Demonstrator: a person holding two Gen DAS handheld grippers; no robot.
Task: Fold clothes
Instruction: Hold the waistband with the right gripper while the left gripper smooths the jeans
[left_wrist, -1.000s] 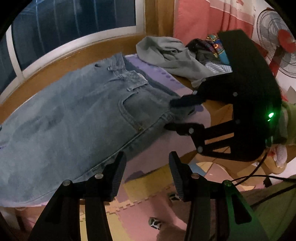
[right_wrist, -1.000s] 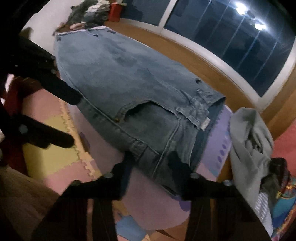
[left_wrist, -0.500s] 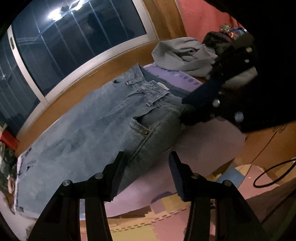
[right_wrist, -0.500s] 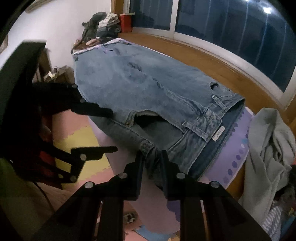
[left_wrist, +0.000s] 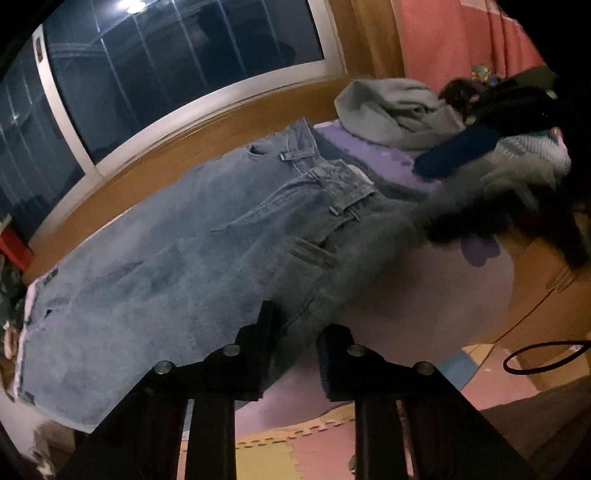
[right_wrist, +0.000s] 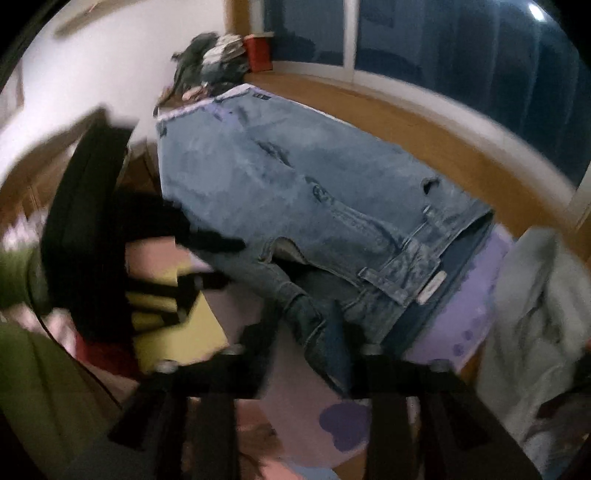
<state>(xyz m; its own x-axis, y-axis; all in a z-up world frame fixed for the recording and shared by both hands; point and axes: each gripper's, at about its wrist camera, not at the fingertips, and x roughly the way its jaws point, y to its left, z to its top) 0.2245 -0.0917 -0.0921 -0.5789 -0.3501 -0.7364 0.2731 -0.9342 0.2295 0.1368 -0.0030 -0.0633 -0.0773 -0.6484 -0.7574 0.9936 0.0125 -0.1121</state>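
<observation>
Faded blue denim jeans (left_wrist: 192, 236) lie full length, apparently doubled leg on leg, on lilac sheet (left_wrist: 424, 295). My left jaws (left_wrist: 295, 343) part-open astride near hem; right jaws (right_wrist: 310, 343) nipping waist corner. Lengthwise fold looks done; crosswise folds left.

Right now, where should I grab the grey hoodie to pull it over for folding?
Take the grey hoodie by its near edge, the side facing the jeans, coming in low across the purple mat. It lies crumpled in a heap beyond the waistband, and that edge looks least tangled with the dark clothes piled beside it.
</observation>
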